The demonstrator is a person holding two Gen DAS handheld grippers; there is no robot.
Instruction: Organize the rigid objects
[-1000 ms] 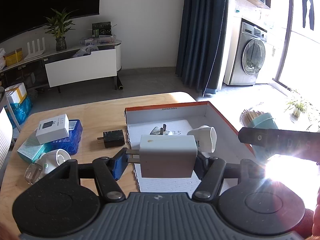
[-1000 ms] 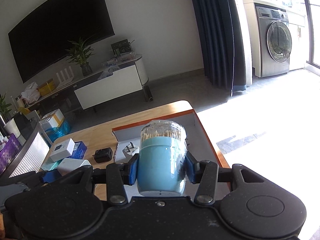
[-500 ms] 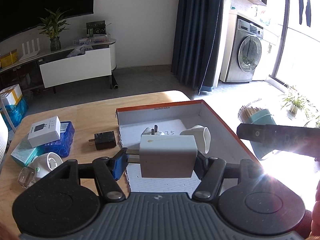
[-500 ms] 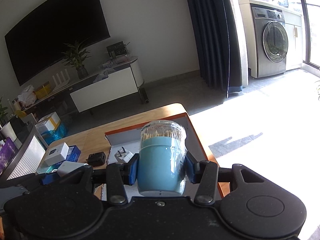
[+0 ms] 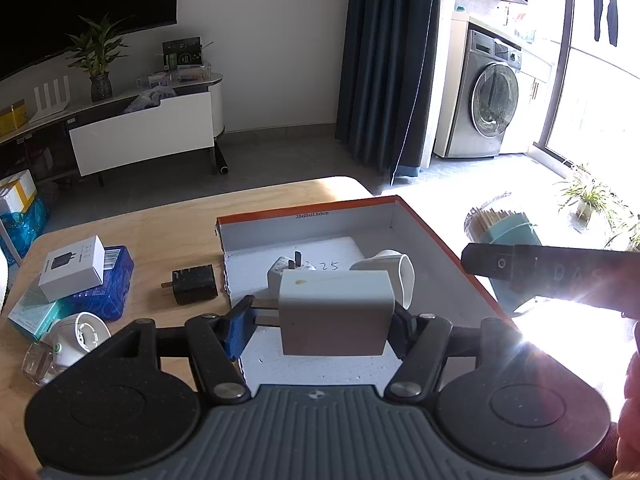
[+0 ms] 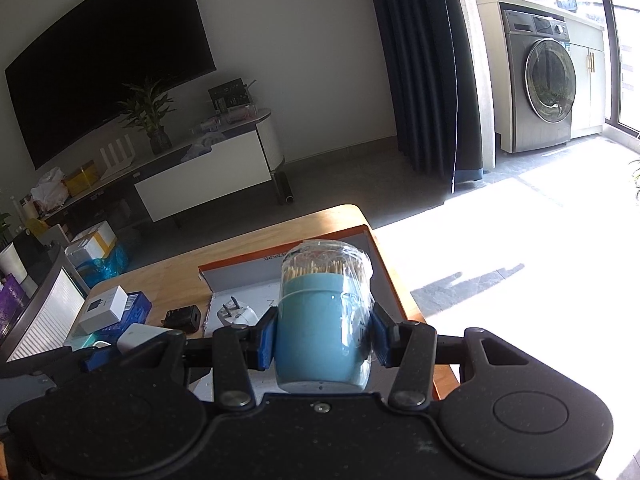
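**K:** Both views have drifted a touch since a second ago; grips unchanged. Left gripper (image 5: pixel 334 314) clamps the white charger (image 5: pixel 335 312) side-on, prongs against the left pad, above the orange-edged box (image 5: pixel 440 240).

**M:** Handling?

**K:** Rigid, light, smooth shell, so flat faces are the place to hold it. Right gripper (image 6: pixel 323 340) squeezes the blue toothpick jar (image 6: pixel 324 320) mid-body (clear lid looks slippery, avoid).

**M:** View differences?

**K:** Left view shows the white cup (image 5: pixel 394 274) in the box; the jar hides it in the right view.
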